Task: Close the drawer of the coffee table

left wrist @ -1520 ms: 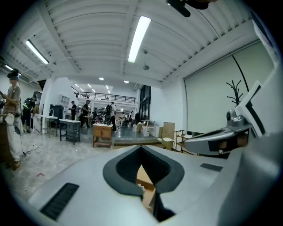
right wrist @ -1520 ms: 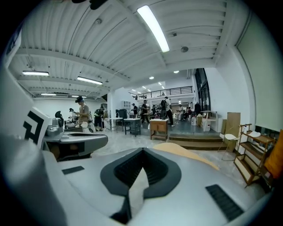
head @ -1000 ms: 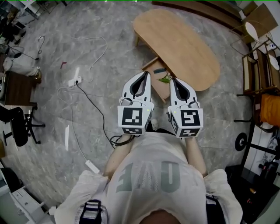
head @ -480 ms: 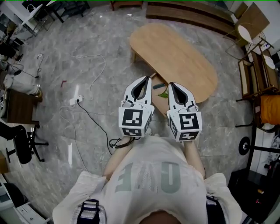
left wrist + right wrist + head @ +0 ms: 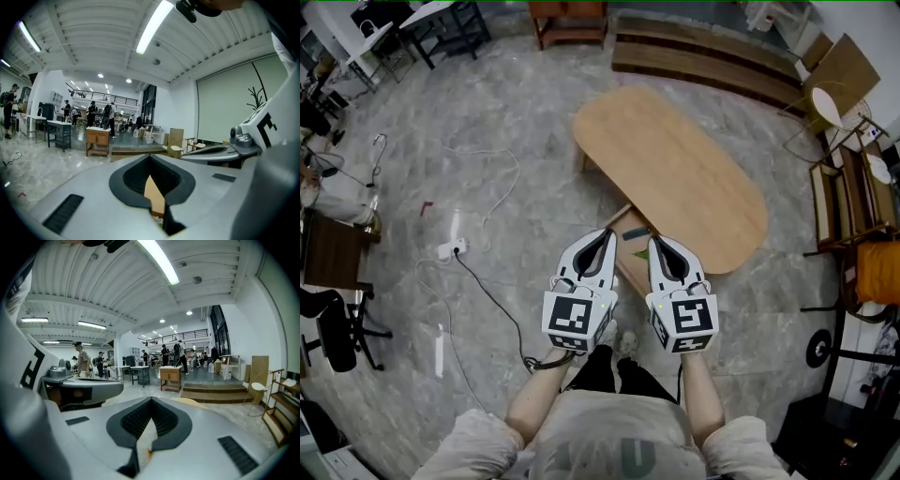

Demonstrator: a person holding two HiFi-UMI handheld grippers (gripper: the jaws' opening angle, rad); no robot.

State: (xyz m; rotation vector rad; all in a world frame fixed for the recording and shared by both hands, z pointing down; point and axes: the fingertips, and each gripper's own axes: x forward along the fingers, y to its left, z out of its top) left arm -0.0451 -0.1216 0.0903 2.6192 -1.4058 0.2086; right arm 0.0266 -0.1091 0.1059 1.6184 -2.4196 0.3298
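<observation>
We look down on an oval wooden coffee table (image 5: 675,178) standing on a grey marbled floor (image 5: 506,141). Its drawer (image 5: 626,264) is pulled out from under the long edge of the tabletop nearest to us. A small dark object (image 5: 635,232) and something green (image 5: 643,252) lie in the drawer; we cannot tell what either is.

We hold both tongs side by side over the open drawer, pointing towards the table. The left tongs (image 5: 609,232) sit over the drawer's left part with the jaws brought together at the tips and nothing between them. In the left gripper view only a strip of light wood shows through the gap behind the tips. The right tongs (image 5: 654,241) are closed and empty too, their tips just short of the tabletop's edge. We cannot tell whether either pair touches the drawer.

To the left, a white power strip (image 5: 450,250) and its cables (image 5: 492,300) trail across the floor.
</observation>
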